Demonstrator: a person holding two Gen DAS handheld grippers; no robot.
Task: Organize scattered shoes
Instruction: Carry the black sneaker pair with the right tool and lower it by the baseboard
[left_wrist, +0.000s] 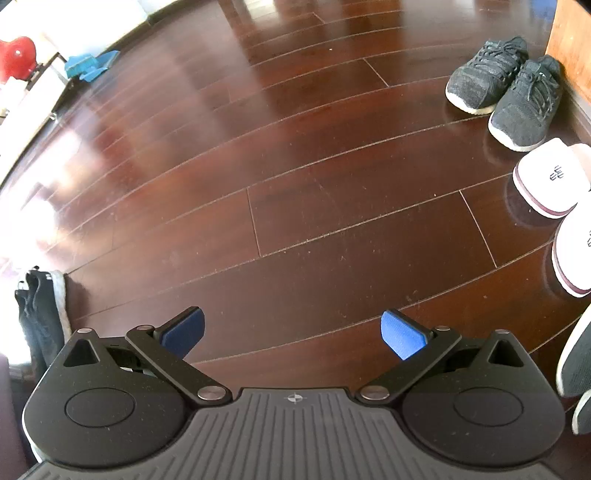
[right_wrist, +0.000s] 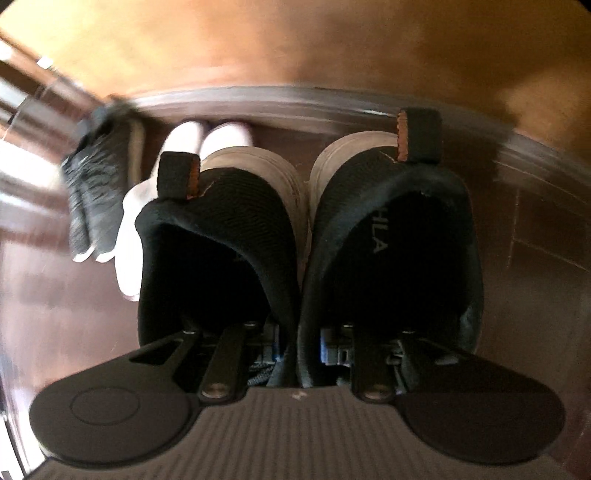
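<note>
My right gripper (right_wrist: 301, 347) is shut on a pair of black slip-on shoes (right_wrist: 229, 236), one finger inside each shoe, pinching their inner collars together. The shoes hang heel-away above the dark floor, near a wooden wall base. My left gripper (left_wrist: 293, 328) is open over bare floorboards, with nothing between its blue pads (left_wrist: 400, 334). A dark grey sneaker pair (left_wrist: 502, 85) and two white slippers (left_wrist: 550, 177) stand in a row at the right of the left wrist view. The sneakers (right_wrist: 96, 192) and slippers (right_wrist: 207, 140) show blurred in the right wrist view.
Another dark shoe with a white sole (left_wrist: 40, 317) lies at the left edge. A white-soled shoe (left_wrist: 576, 362) shows at the right edge. A light wooden panel (right_wrist: 295, 44) runs behind the shoe row. Blue objects (left_wrist: 90, 66) and a red one (left_wrist: 16, 55) sit far left.
</note>
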